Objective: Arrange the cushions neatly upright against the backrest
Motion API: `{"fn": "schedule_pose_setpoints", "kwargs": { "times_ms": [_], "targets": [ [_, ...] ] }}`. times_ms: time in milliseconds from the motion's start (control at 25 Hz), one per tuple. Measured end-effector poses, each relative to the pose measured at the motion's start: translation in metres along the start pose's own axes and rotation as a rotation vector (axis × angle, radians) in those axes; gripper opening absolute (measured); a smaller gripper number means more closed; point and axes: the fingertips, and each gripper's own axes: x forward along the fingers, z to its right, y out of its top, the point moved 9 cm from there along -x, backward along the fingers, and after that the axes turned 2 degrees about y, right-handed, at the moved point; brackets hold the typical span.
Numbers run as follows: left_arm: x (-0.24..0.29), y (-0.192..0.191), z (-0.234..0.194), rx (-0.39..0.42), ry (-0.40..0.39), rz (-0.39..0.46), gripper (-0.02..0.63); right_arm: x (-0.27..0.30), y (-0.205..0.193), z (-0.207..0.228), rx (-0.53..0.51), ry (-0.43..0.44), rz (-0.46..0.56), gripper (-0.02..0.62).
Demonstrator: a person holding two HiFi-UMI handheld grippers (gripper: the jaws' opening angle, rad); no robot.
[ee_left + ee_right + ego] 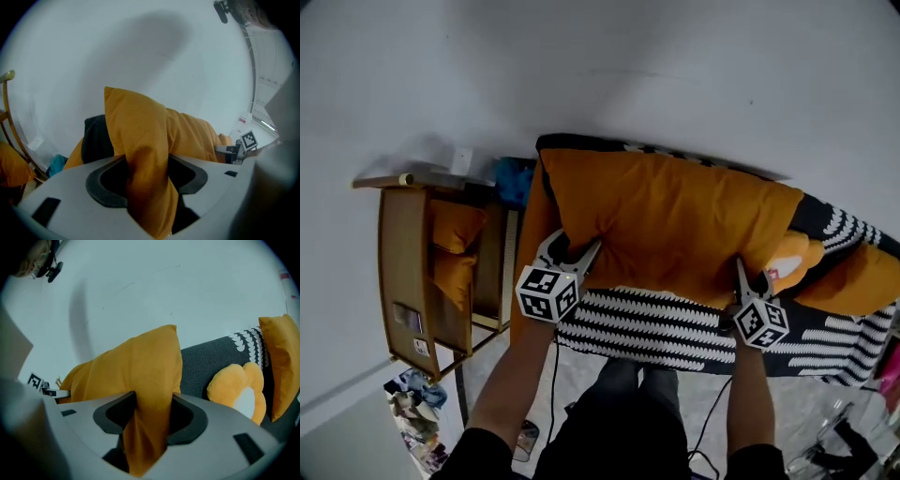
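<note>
Left tool (574, 255) and right tool (739, 274) are each clamped on bunched fabric at opposite ends of the large orange cushion (675, 220), held before the sofa (656, 323) backrest. The right gripper view shows the flower-shaped plush (239, 387) whole. The head view adds the striped black-and-white seat, a wooden rack (398, 272) and a white wall (628, 66).

You're standing in a home living room: a striped sofa (656, 323), a big orange cushion (666, 225) on it, a wooden shelf (394, 262) alongside.
</note>
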Motion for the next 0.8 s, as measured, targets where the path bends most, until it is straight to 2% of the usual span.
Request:
{"fn": "schedule_pose_setpoints", "kwargs": {
  "times_ms": [320,440,560,680,800],
  "targets": [
    [0.012,-0.032,-0.018,-0.009,0.042,-0.096,0.284,0.008,-0.031,-0.008,0.017,-0.052,-0.061,0.225],
    [0.019,-0.045,-0.025,-0.003,0.083,-0.164,0.305,0.011,-0.042,-0.003,-0.001,-0.065,-0.099,0.24],
    [0.023,-0.06,-0.035,0.005,0.151,-0.221,0.353,0.015,-0.056,0.004,-0.011,-0.094,-0.147,0.311],
    [0.016,-0.064,-0.037,0.005,0.215,-0.204,0.38,0.012,-0.056,0.005,-0.035,-0.11,-0.134,0.361],
    [0.01,-0.067,-0.029,-0.017,0.241,-0.19,0.38,0.007,-0.055,0.003,-0.045,-0.102,-0.128,0.374]
  ]
}}
